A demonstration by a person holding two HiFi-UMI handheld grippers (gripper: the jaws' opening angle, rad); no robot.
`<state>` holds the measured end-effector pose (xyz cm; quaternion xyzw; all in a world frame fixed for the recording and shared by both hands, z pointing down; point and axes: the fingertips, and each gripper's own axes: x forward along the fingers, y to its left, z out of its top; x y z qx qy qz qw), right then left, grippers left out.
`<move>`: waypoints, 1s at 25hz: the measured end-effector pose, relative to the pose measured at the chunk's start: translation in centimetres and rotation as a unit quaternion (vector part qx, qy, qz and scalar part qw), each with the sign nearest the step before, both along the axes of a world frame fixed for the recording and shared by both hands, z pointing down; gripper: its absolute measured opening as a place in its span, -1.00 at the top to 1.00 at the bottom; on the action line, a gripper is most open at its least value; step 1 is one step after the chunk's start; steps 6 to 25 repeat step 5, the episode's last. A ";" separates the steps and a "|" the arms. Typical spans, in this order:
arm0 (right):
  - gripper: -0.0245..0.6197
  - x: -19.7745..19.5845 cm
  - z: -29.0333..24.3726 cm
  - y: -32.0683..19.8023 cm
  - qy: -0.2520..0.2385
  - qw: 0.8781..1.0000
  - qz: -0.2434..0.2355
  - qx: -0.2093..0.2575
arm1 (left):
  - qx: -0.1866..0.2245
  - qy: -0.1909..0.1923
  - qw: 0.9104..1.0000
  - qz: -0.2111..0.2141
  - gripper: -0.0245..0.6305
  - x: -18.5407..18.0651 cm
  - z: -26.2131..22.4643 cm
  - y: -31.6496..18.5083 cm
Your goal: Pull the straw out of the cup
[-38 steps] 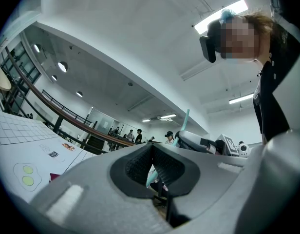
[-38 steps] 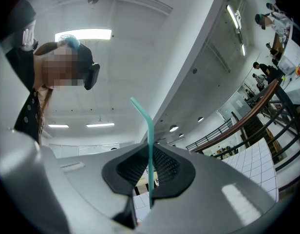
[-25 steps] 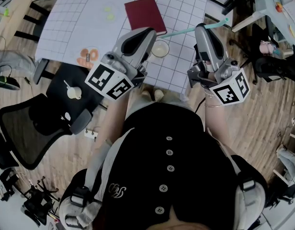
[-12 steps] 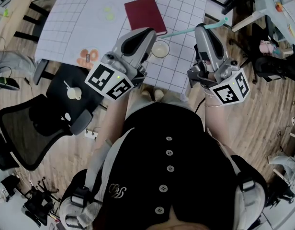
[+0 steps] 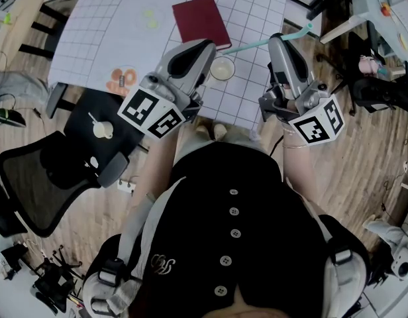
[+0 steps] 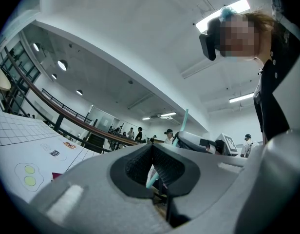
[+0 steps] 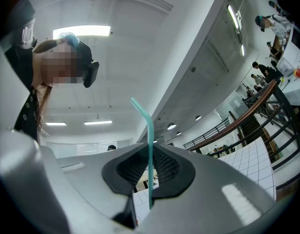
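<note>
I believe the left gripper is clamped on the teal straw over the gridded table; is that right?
Not quite: the right gripper is the one clamped on the teal straw, as the right gripper view shows. The left gripper is shut with nothing between its jaws. The rest stands: the straw is over the gridded table.

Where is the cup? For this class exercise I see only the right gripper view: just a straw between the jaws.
Observer: The head view shows the cup on the gridded table, beside the tip of the left gripper.
Operator: Is the straw out?
Observer: Yes, the cup's mouth looks empty; the straw juts sideways from the right gripper.
Operator: Is the cup held?
Observer: No, the left gripper view shows its jaws together, nothing between.
</note>
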<state>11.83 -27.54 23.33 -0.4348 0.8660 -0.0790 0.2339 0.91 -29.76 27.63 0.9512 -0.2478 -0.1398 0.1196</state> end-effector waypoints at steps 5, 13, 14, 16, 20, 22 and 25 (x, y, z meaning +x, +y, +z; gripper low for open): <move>0.84 0.0 0.0 -0.1 0.000 1.000 0.002 0.000 | 0.000 0.000 1.000 -0.001 0.93 -0.2 0.0 -0.2; 0.84 0.0 0.0 -0.1 0.000 1.000 0.002 0.000 | 0.000 0.000 1.000 -0.001 0.93 -0.2 0.0 -0.2; 0.84 0.0 0.0 -0.1 0.000 1.000 0.002 0.000 | 0.000 0.000 1.000 -0.001 0.93 -0.2 0.0 -0.2; 0.84 0.0 0.0 -0.1 0.000 1.000 0.002 0.000 | 0.000 0.000 1.000 -0.001 0.93 -0.2 0.0 -0.2; 0.84 0.0 0.0 -0.1 0.000 1.000 0.002 0.000 | 0.000 0.000 1.000 -0.001 0.93 -0.2 0.0 -0.2; 0.84 0.0 0.0 -0.1 0.000 1.000 0.002 0.000 | 0.000 0.000 1.000 -0.001 0.93 -0.2 0.0 -0.2; 0.84 0.0 0.0 -0.1 0.000 1.000 0.002 0.000 | 0.000 0.000 1.000 -0.001 0.93 -0.2 0.0 -0.2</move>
